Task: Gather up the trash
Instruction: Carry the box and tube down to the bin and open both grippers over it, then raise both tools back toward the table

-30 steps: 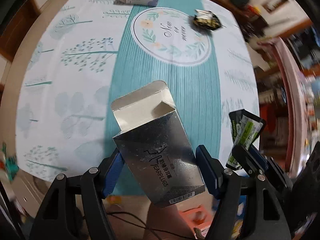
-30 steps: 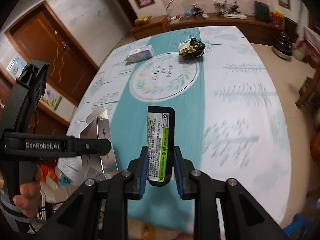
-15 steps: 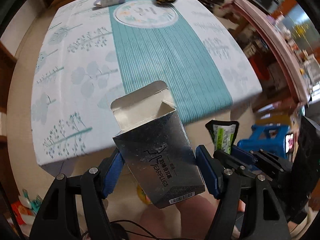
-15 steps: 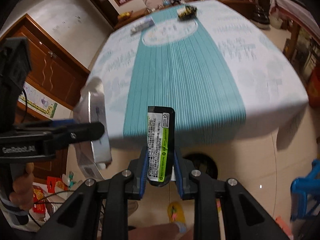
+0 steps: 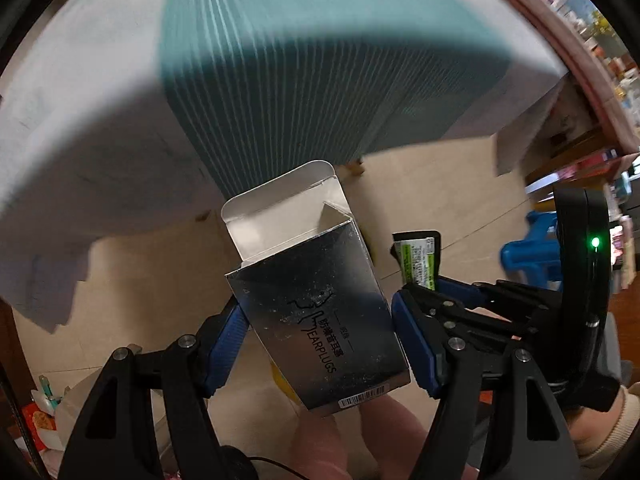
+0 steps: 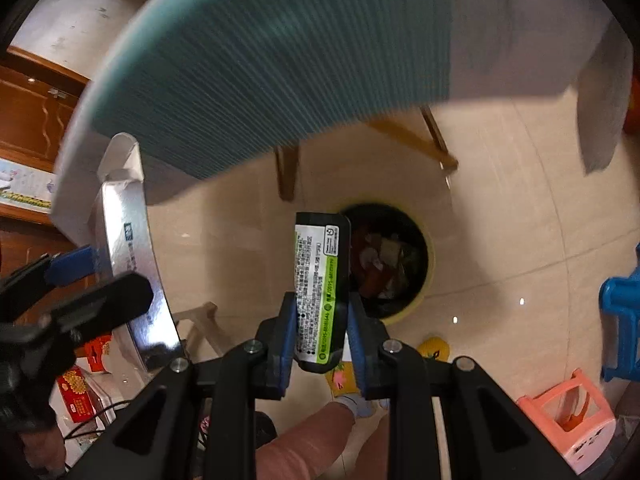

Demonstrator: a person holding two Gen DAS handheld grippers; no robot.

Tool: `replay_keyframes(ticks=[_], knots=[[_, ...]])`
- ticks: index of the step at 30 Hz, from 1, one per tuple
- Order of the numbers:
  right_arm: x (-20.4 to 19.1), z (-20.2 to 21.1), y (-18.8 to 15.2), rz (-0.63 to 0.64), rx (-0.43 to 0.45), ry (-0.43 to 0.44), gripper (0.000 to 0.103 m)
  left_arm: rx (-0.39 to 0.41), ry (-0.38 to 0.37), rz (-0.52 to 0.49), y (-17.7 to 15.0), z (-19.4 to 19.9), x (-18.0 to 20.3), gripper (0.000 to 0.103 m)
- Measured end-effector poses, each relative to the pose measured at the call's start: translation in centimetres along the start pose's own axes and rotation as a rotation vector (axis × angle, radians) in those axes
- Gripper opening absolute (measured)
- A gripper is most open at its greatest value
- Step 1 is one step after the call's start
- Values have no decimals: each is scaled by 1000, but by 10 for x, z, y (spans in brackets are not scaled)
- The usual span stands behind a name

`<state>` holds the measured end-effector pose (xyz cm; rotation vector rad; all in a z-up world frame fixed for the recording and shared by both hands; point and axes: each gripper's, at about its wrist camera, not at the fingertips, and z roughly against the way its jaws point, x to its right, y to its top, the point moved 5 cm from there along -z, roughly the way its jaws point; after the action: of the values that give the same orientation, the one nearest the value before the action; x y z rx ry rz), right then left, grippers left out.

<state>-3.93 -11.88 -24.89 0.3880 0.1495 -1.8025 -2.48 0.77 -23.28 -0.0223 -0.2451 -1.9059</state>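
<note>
The table (image 6: 280, 60), under its teal-striped cloth, filled the top of both views, with tiled floor (image 6: 500, 208) below it. On that floor, beyond the table's edge, stood the yellow-rimmed trash bin (image 6: 416, 300), lined black and already holding scraps.

Your left gripper (image 5: 316, 336) clenched a silver earplugs box (image 5: 316, 300), its top flap open, blue pads squeezing both side walls. Your right gripper (image 6: 320, 320) gripped a black-and-green wrapper (image 6: 320, 280) upright between nearly closed pads, and from the right wrist it overlapped the bin's near-left rim.

To do the drop well, you needed each piece centred over the bin's mouth before you let go, rather than hanging above the rim. The wrapper looked light enough to flutter, so a low release suited it. The box was wider and stiff; tipping its open end downward would probably have helped it slide in cleanly. Releasing one hand at a time looked safer, since the two grippers rode close together.
</note>
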Motion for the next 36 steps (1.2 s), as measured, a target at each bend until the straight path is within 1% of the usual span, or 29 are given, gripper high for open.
replay_keyframes(ticks=[3, 7, 8, 9, 11, 13, 15, 16, 17, 19, 21, 24, 28, 36], knots=[[24, -49, -4, -25, -41, -5, 24, 2, 21, 3, -5, -45, -5, 70], [46, -107, -1, -33, -73, -24, 24, 11, 45, 16, -8, -101, -14, 71], [49, -120, 1, -37, -79, -26, 24, 11, 50, 20, -9, -110, -15, 71], [54, -132, 3, -43, -85, -26, 27, 11, 55, 27, -10, -124, -18, 71], [62, -155, 8, -65, -102, -15, 27, 5, 76, 41, -14, -144, -24, 71], [71, -175, 12, -86, -108, -22, 36, -30, 94, 64, -19, -167, -31, 71], [77, -190, 13, -92, -116, -31, 52, -52, 95, 83, -23, -179, -37, 71], [80, -195, 11, -94, -120, -33, 57, -58, 97, 91, -26, -184, -40, 71], [81, -199, 11, -96, -123, -34, 61, -61, 101, 94, -27, -187, -40, 72], [83, -205, 11, -101, -117, -33, 61, -66, 110, 101, -27, -191, -41, 80], [84, -205, 11, -113, -112, -36, 62, -65, 117, 103, -26, -191, -41, 82], [82, -200, 7, -127, -109, -33, 62, -63, 128, 94, -25, -188, -43, 82], [84, -195, 4, -123, -112, -50, 62, -41, 140, 85, -18, -178, -42, 82], [73, -154, 3, -129, -76, -58, 62, -13, 145, 79, -11, -129, -36, 82]])
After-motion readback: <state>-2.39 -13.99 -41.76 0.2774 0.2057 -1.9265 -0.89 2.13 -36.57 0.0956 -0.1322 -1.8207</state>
